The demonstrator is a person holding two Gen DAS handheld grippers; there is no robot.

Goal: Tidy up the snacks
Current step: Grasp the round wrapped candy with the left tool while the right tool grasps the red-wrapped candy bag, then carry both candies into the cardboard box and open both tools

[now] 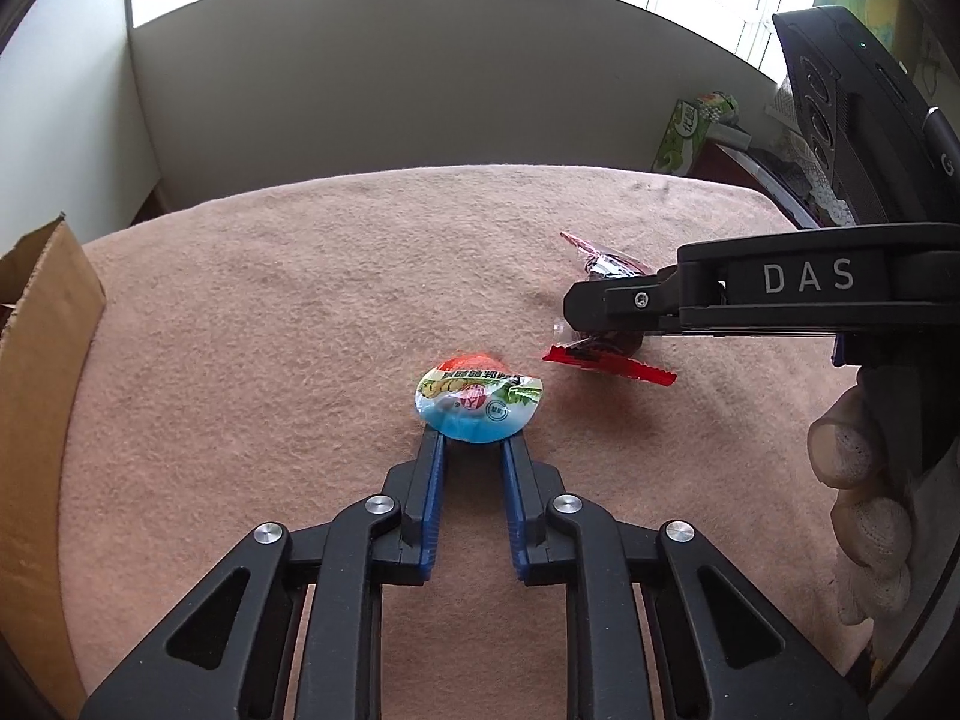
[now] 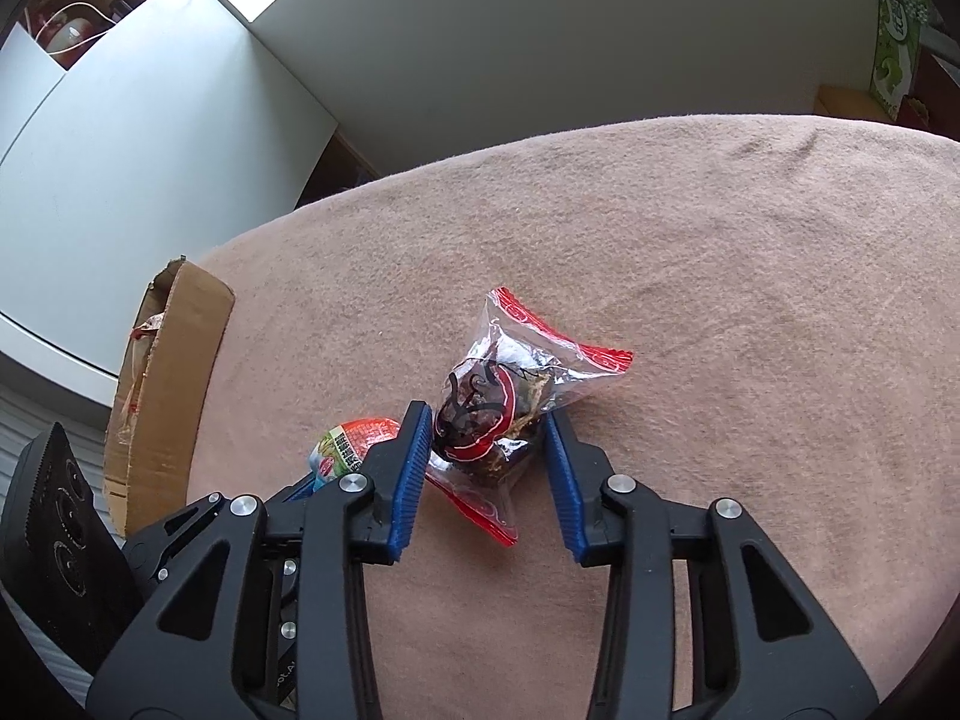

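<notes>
The round blue snack pack (image 1: 480, 405) is being pinched by the left tool (image 1: 474, 450) on the pink-covered counter (image 1: 300, 312) — the red-ended clear packet (image 2: 510, 414) beside it is lying between the right tool's (image 2: 489, 435) unclenched fingers, left pad touching.

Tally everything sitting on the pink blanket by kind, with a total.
Round blue and white snack packets: 1
Clear snack bags with red ends: 1
Cardboard boxes at the blanket's edge: 1
Total: 3
</notes>
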